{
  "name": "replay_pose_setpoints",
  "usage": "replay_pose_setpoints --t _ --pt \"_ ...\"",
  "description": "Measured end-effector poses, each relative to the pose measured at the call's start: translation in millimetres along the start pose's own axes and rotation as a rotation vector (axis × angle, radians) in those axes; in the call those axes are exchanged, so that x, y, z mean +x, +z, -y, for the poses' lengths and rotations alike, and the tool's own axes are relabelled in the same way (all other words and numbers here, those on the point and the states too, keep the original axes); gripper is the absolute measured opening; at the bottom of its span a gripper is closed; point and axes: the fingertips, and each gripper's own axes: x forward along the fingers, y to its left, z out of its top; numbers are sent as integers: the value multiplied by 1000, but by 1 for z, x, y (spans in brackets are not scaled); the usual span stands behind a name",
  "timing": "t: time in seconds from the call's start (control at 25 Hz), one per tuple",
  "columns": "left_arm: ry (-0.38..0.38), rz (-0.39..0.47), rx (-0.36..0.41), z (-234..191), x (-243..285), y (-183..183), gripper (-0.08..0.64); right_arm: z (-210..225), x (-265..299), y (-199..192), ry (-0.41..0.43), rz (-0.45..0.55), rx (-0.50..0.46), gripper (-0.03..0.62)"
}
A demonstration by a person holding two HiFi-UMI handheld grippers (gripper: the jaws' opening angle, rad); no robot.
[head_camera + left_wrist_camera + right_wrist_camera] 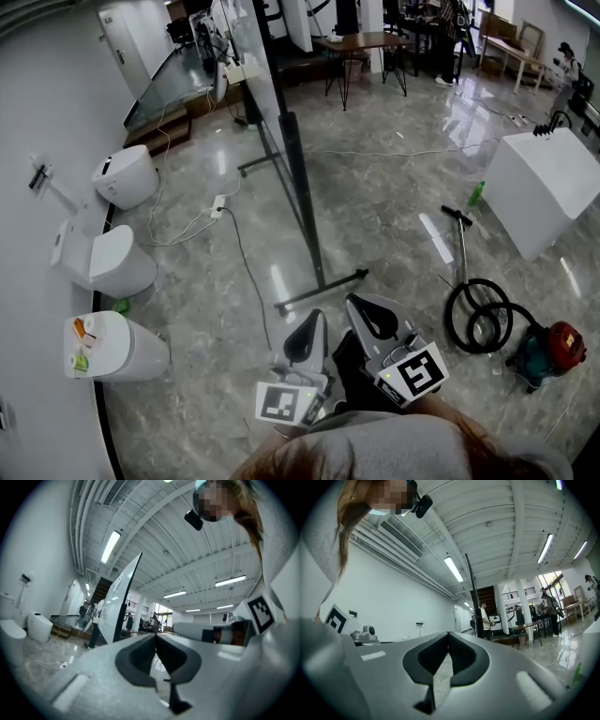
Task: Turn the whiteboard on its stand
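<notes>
The whiteboard (290, 141) stands edge-on ahead of me on its dark wheeled stand (323, 289), whose foot bar lies on the marble floor just beyond my grippers. Held low near my body, my left gripper (313, 319) is shut with nothing between its jaws. Beside it, my right gripper (353, 303) is also shut and empty. The left gripper view shows the left gripper (155, 635) with the whiteboard (123, 597) tilted at left of centre, a few steps off. Past the right gripper (448, 633), the board appears as a thin dark edge (474, 597). Neither gripper touches the board.
Three white toilets (127, 175) (112, 262) (117, 345) line the left wall, with a power strip and cables (220, 208) on the floor. A vacuum cleaner (548, 352) with coiled hose (480, 314) and a white block (544, 183) stand at right. A table (361, 42) is behind.
</notes>
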Motion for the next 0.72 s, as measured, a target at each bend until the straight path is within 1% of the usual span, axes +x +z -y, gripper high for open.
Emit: replay_pose_setpoints --t 0.12,0.28,0.36,0.52,0.72 --pt "10 -1 3 -16 11 -1 2 9 18 -4 4 -8 -6 -6" --pt "29 11 6 -41 40 3 2 30 50 -3 18 2 -13 -6" --pt "37 18 9 -53 60 6 2 45 69 -2 27 5 -18 -6" --pt "58 16 -13 -79 105 7 2 80 109 -4 52 -9 -17 -5" --pt "92 26 -4 -110 156 7 2 118 157 -4 97 -19 -19 6"
